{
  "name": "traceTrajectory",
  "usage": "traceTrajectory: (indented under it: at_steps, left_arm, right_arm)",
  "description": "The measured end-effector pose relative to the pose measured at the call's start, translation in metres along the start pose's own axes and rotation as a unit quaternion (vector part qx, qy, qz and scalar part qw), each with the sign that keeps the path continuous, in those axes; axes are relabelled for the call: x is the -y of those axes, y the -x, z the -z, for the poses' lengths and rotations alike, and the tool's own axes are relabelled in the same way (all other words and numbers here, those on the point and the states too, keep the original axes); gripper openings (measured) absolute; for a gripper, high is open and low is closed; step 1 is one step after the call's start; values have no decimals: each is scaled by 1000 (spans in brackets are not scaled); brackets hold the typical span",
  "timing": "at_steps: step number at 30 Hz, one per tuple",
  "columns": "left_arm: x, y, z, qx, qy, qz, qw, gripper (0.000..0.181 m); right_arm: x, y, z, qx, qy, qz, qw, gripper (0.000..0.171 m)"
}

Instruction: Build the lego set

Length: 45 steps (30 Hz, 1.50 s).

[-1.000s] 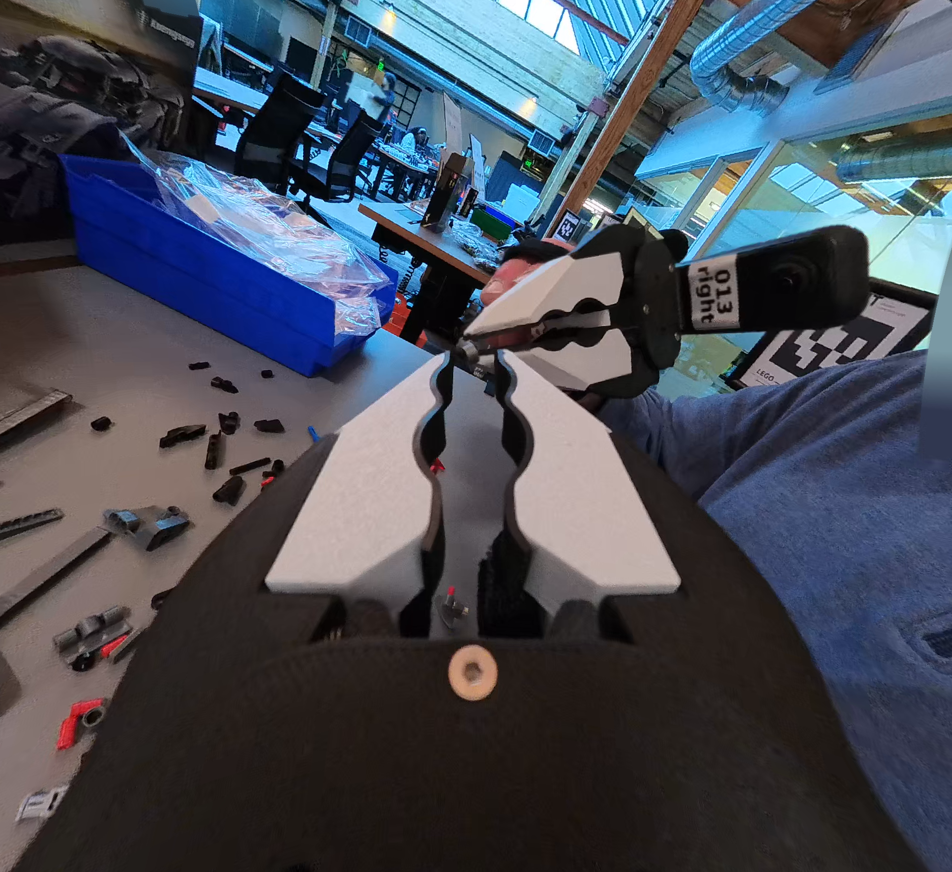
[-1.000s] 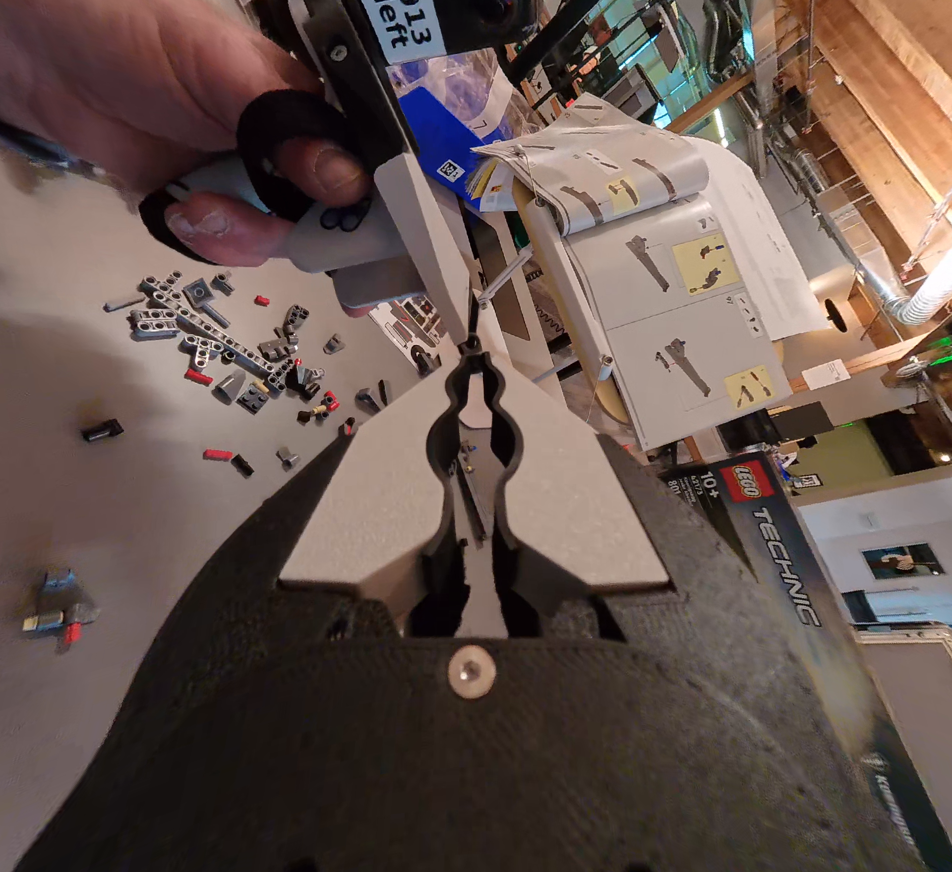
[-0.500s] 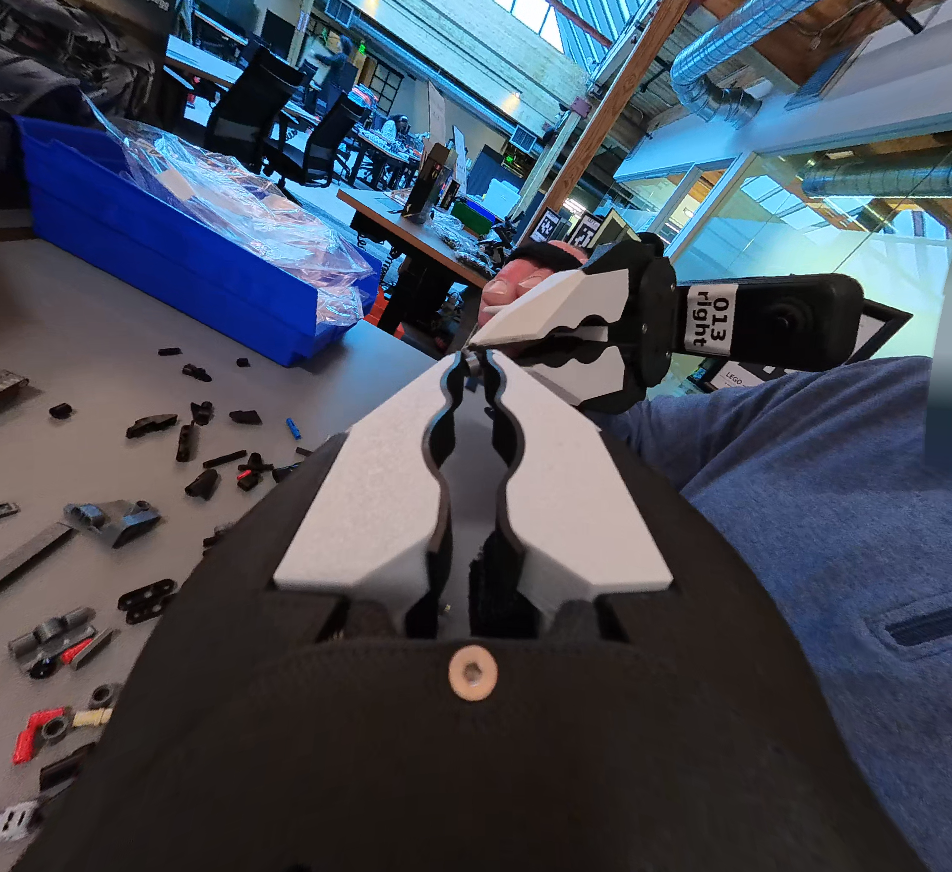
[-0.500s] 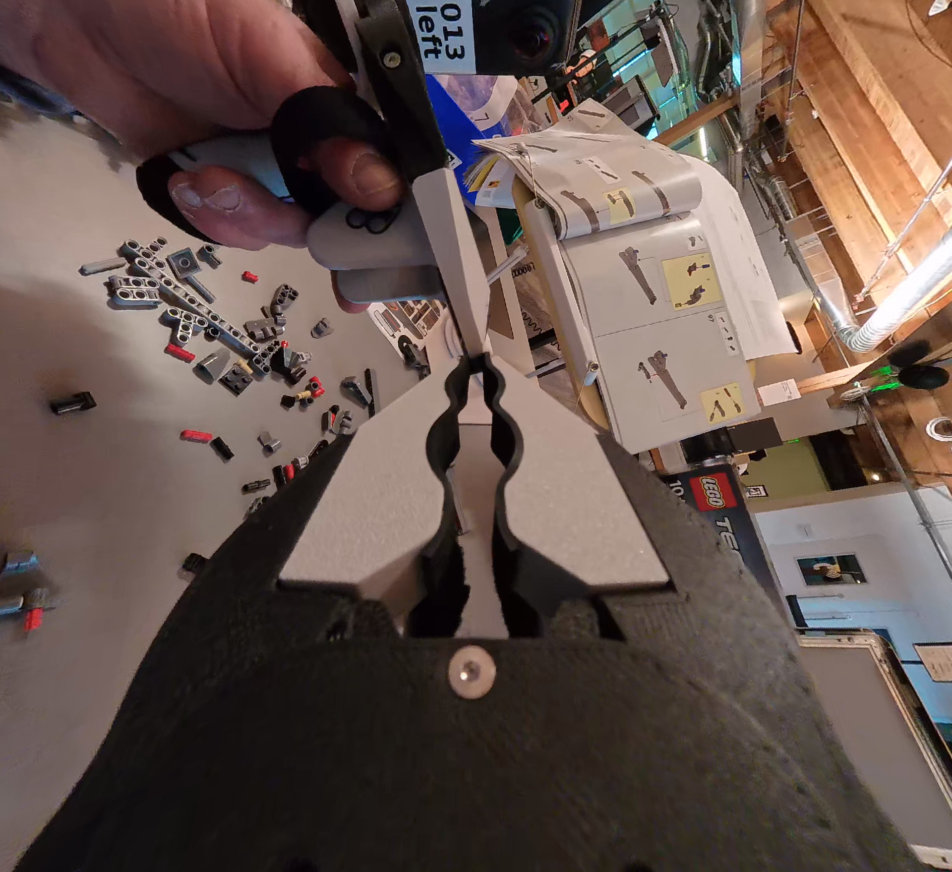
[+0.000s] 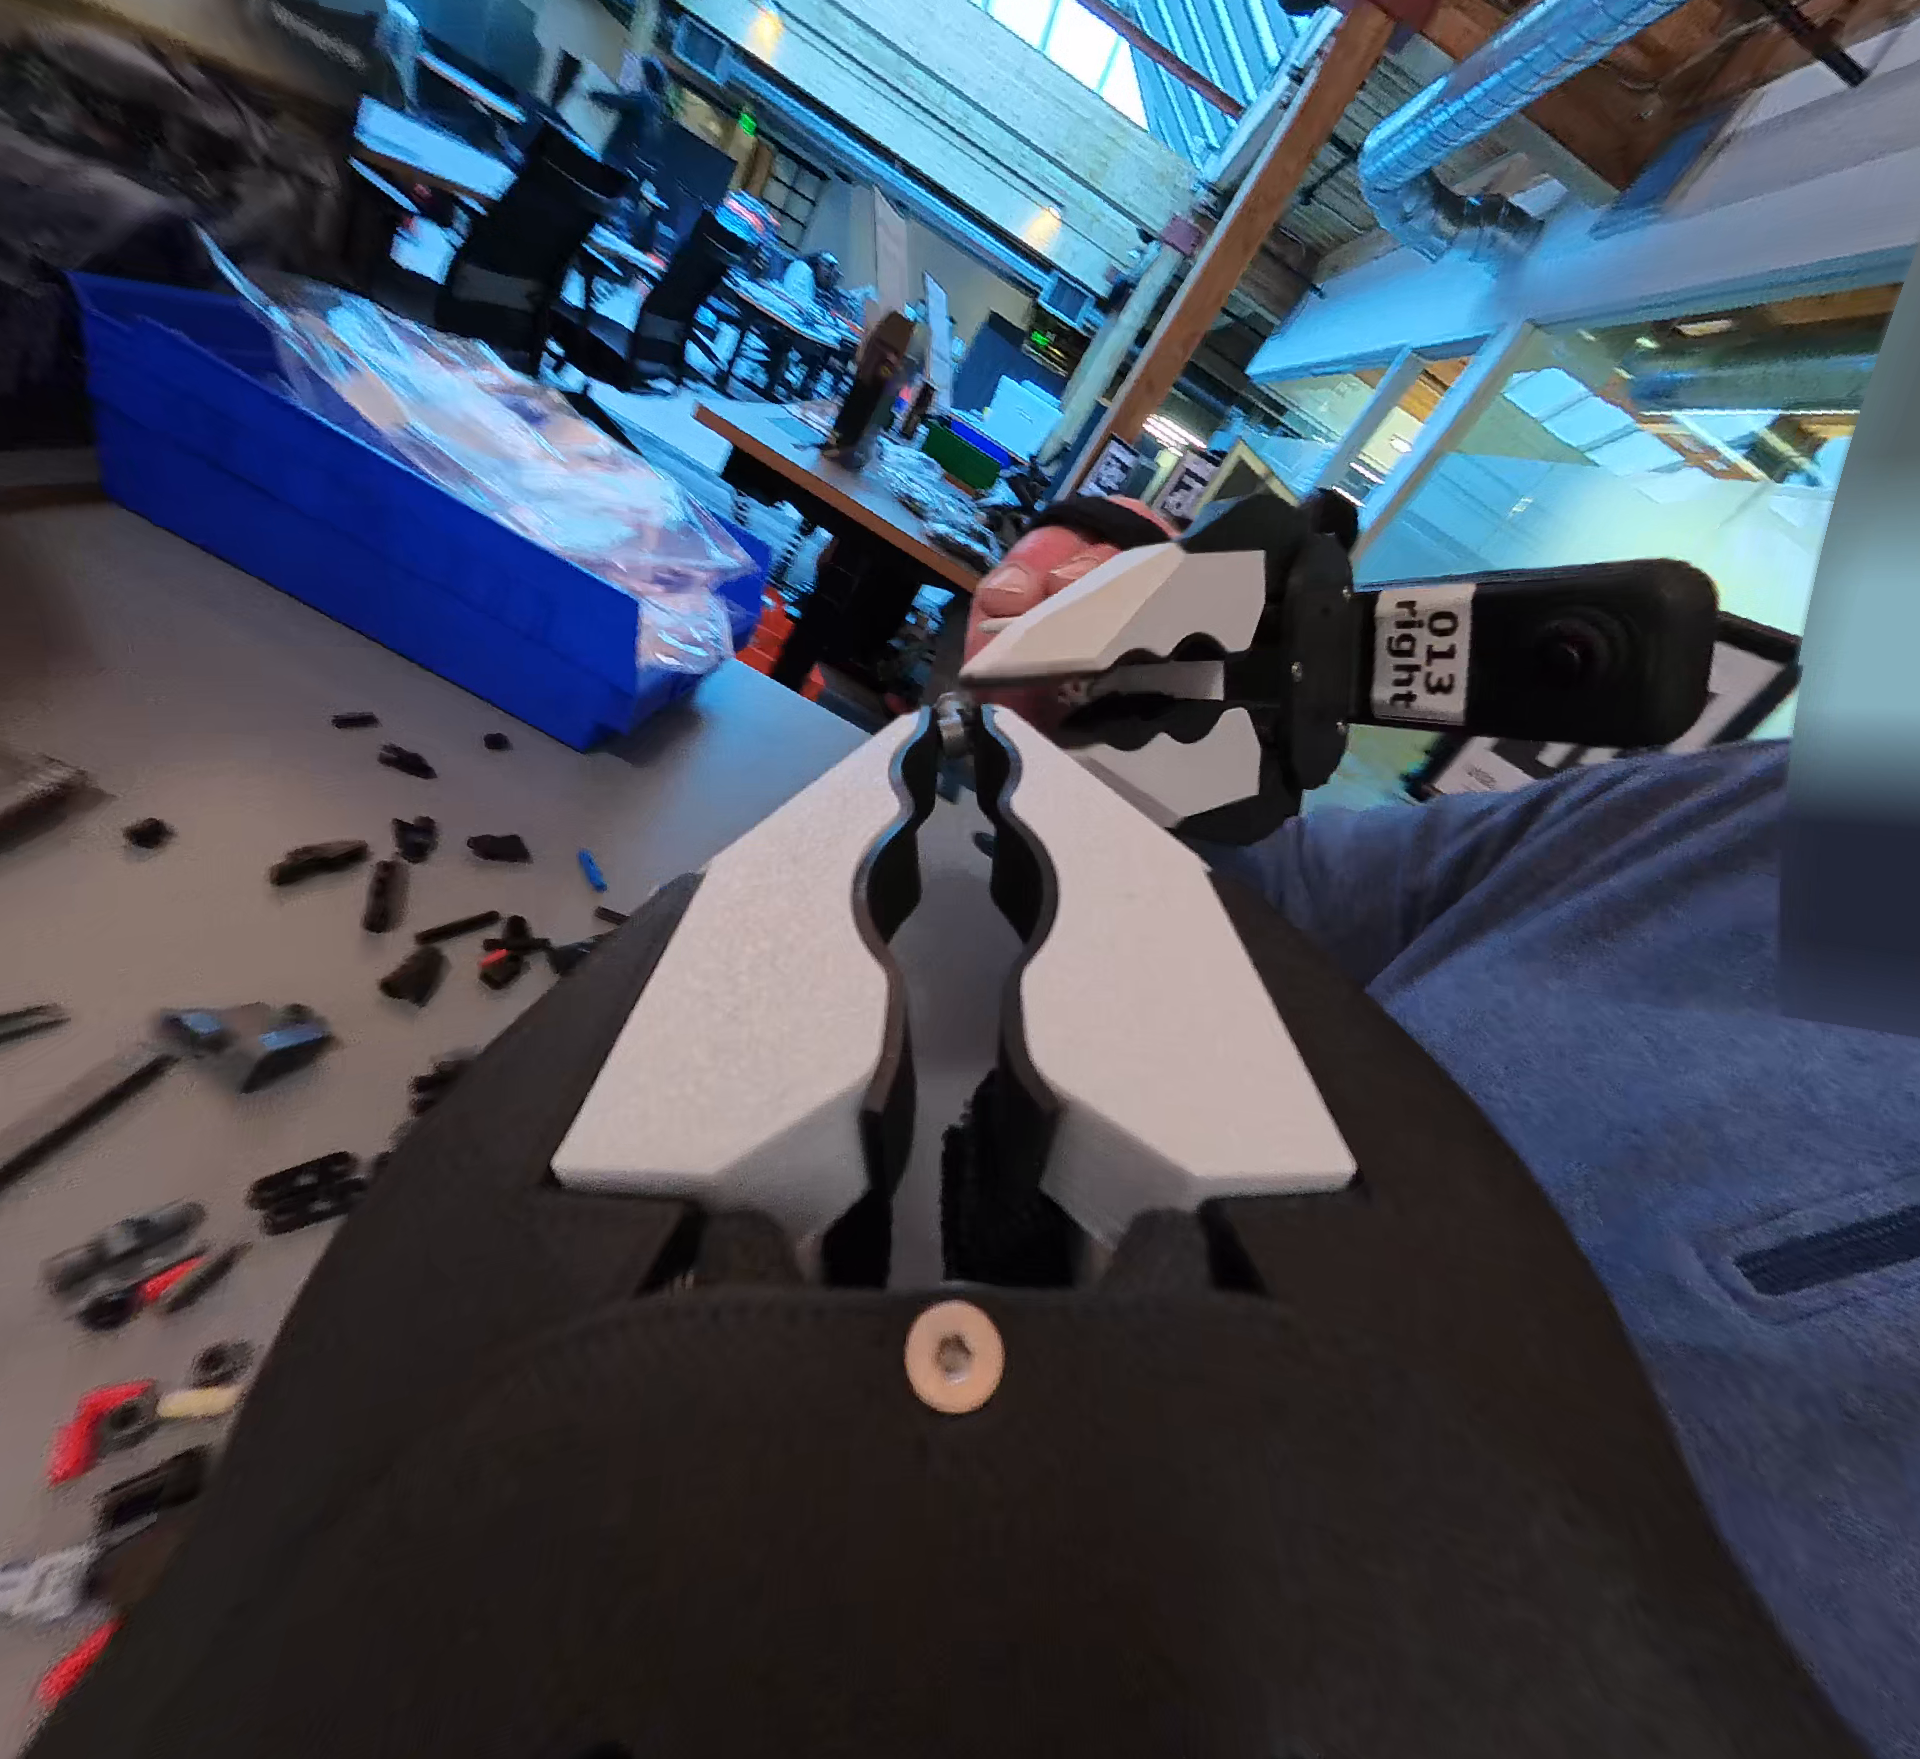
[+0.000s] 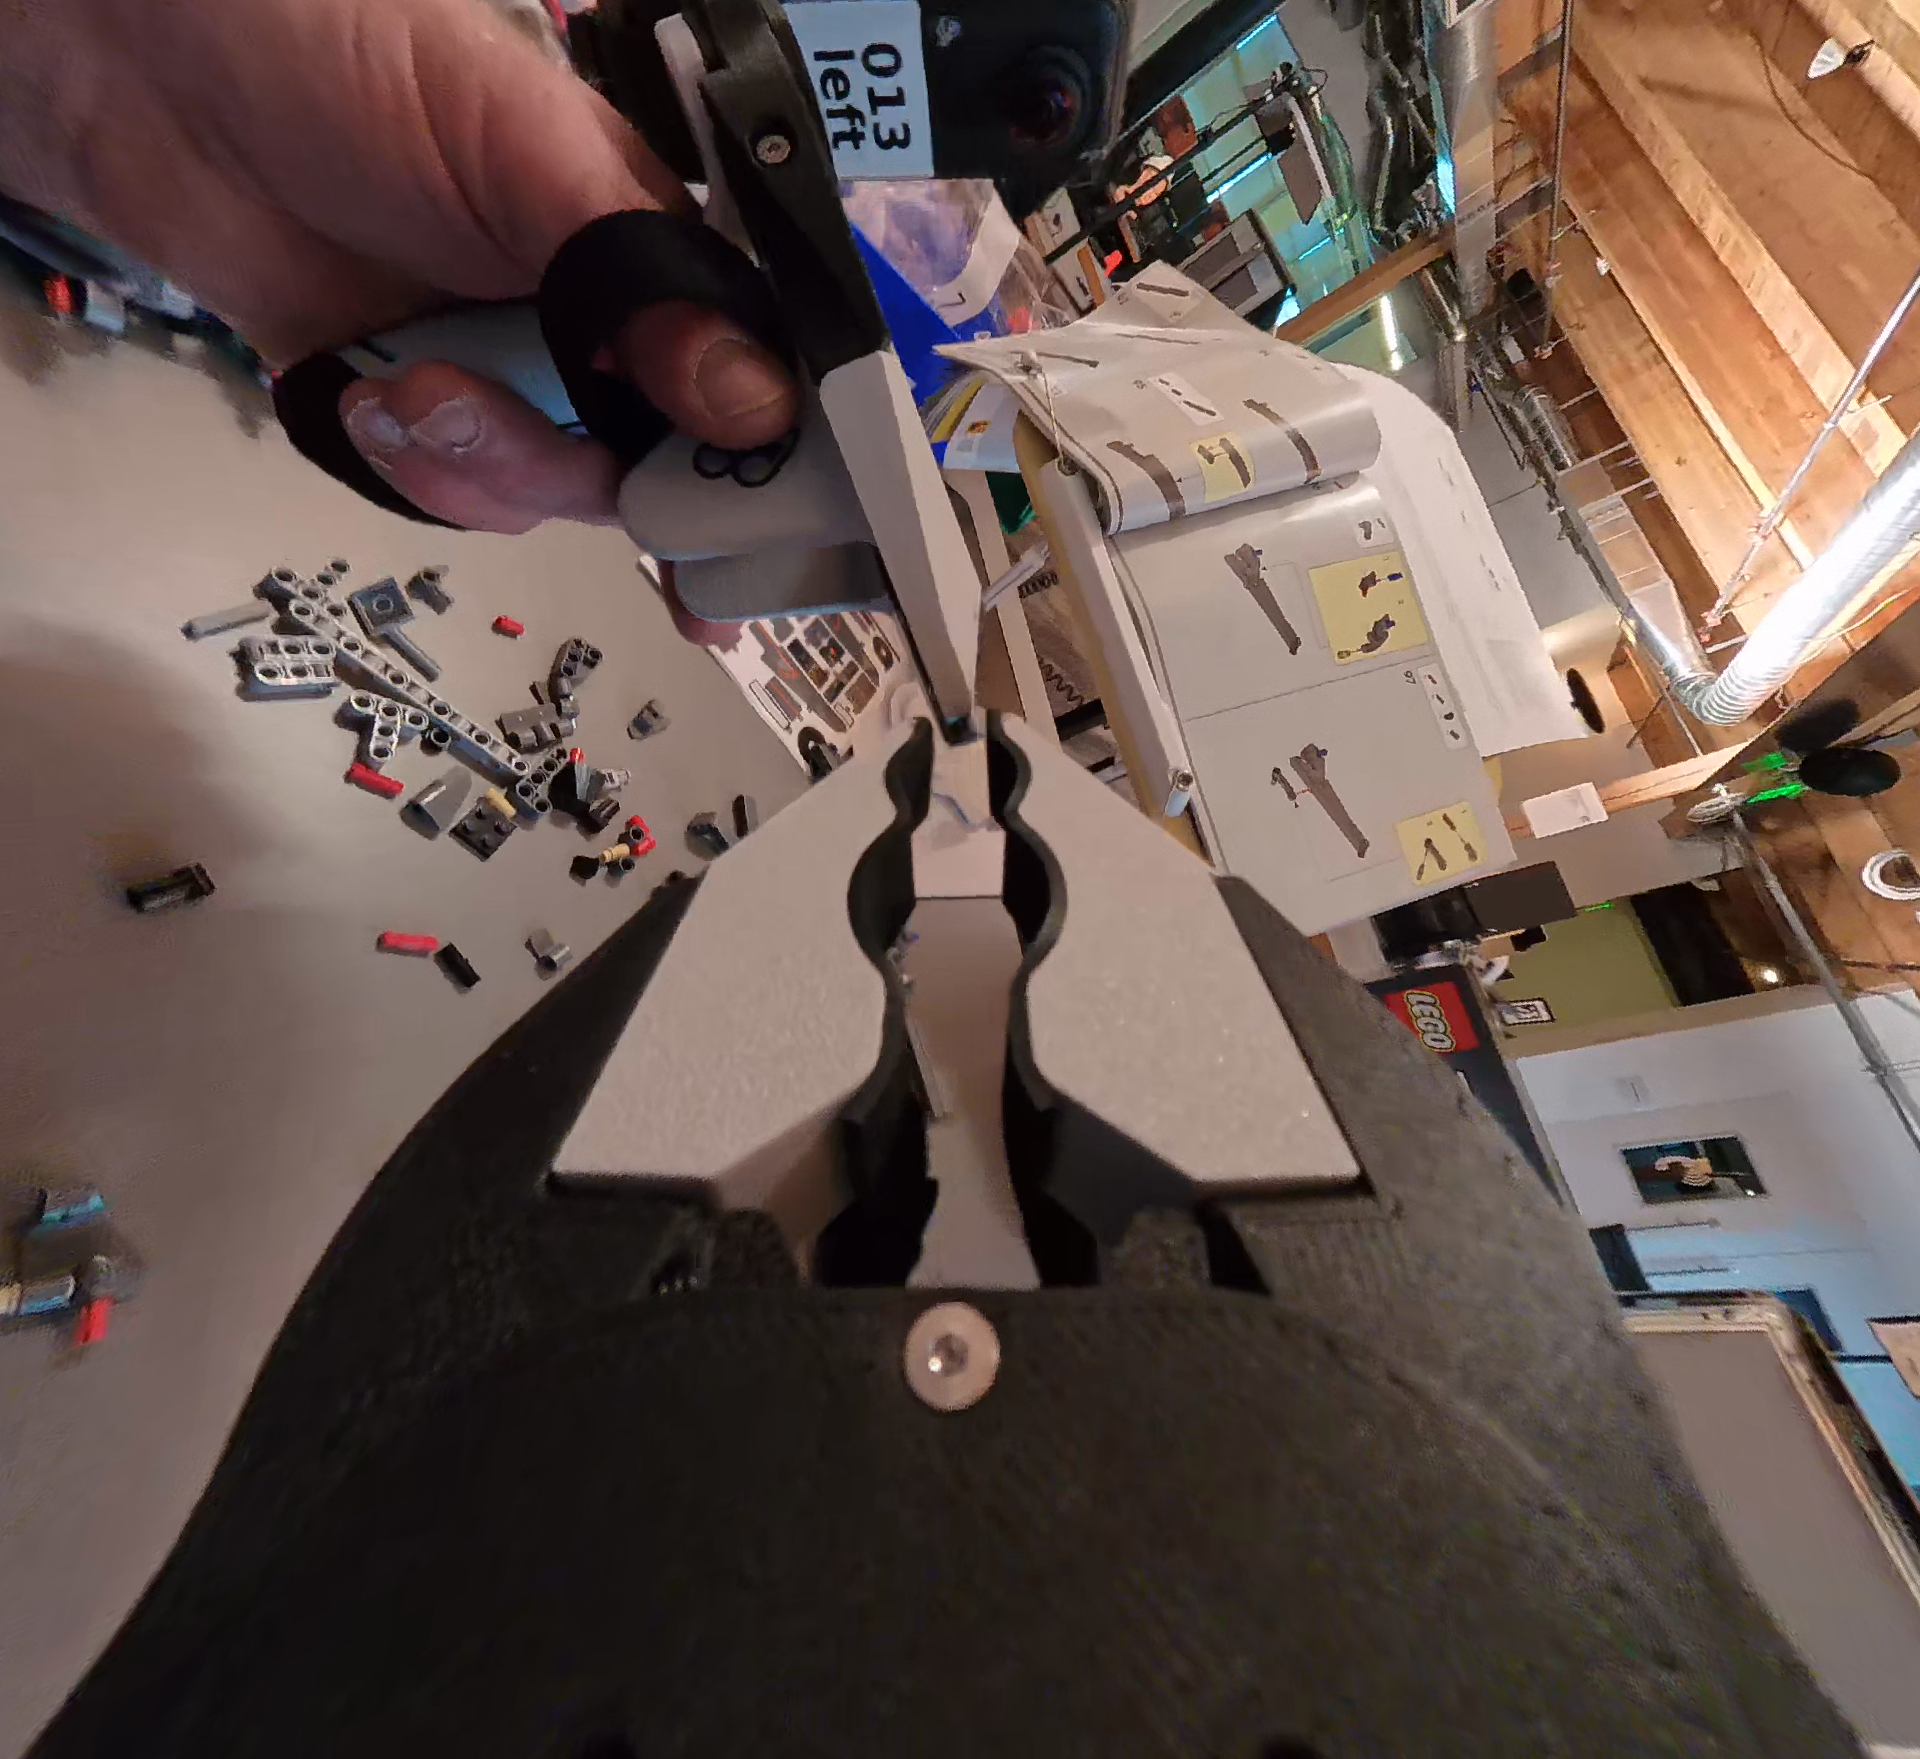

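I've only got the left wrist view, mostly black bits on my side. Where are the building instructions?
Observer: The instruction booklet hangs open on a beige stand, just past the right gripper, up and to the right in the right wrist view.
Operator: Any loose grey beams around?
Observer: Yes, a cluster of grey beams lies on the table, to the left of that gripper's fingers in the right wrist view, with small red pins scattered round it.
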<state>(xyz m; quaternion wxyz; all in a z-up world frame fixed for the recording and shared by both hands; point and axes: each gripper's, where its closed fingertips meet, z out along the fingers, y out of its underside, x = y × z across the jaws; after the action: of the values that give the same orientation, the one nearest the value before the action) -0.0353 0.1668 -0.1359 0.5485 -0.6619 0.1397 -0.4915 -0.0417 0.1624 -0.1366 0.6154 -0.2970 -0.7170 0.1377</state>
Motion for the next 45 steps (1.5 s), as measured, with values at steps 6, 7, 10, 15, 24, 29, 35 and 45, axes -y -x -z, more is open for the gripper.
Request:
traceTrajectory:
  at_steps: [6, 7, 10, 15, 24, 29, 35, 45]
  left_arm:
    - [32, -4, 42, 40, -14, -44, 998, 4]
    - [36, -2, 51, 53, -11, -53, 997, 4]
    - [40, 3, 79, 86, -9, -68, 994, 4]
    - [30, 17, 117, 118, -6, -53, 992, 4]
    - [17, 34, 150, 126, -6, -28, 992, 4]
    - [14, 39, 153, 121, 0, -25, 992, 4]
    - [3, 43, 150, 109, 5, -15, 994, 4]
    - [-5, 40, 142, 107, 15, -18, 994, 4]
  right_arm:
    - [-10, -16, 7, 43, 0, -101, 994, 14]
    - [-23, -15, 5, 65, 19, -128, 990, 15]
    - [-57, 4, -4, 144, 60, -212, 965, 13]
    - [-100, 58, -22, 234, 134, -269, 925, 9]
    - [-153, 112, -36, 292, 197, -271, 896, 4]
    - [-151, 120, -37, 314, 201, -277, 885, 4]
    - [-121, 156, -46, 370, 176, -220, 885, 7]
    - [-114, 174, -56, 471, 144, -56, 869, 10]
